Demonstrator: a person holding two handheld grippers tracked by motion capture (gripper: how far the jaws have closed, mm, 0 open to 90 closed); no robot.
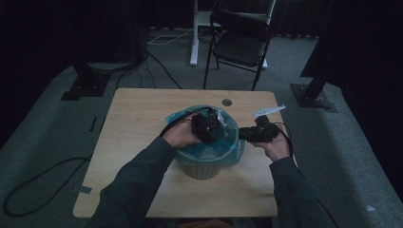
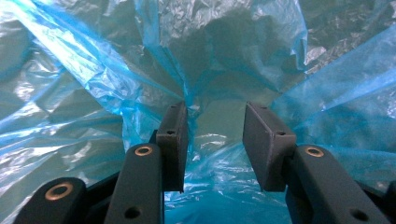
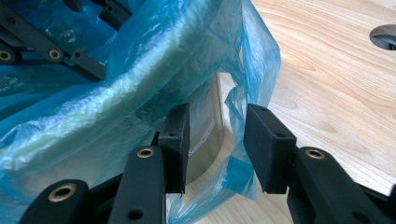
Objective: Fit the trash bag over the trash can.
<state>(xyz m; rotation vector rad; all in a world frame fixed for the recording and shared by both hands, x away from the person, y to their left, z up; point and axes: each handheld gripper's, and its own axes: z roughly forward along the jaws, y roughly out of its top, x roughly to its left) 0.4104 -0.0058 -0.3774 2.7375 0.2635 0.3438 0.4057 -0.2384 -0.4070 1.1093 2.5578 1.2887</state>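
A pale round bin (image 1: 202, 168) lined with a blue plastic bag (image 1: 230, 142) stands near the middle of the wooden table (image 1: 138, 114). My left gripper (image 1: 209, 127) reaches down inside the bin. Its jaws stand apart in front of the crumpled bag lining (image 2: 93, 79), and a fold of film lies against the left pad (image 2: 175, 140). My right gripper (image 1: 248, 134) sits at the bin's right side, jaws apart. Between them hangs the bag's loose overhang (image 3: 243, 107), in front of the bin wall (image 3: 205, 126). No pad presses the film.
A round hole (image 1: 226, 102) is in the table's far side, also seen as the hole (image 3: 385, 37) beyond the bin. A black folding chair (image 1: 240, 42) stands behind the table. Cables (image 1: 38, 185) trail on the floor at left; stand bases (image 1: 313, 97) flank the table.
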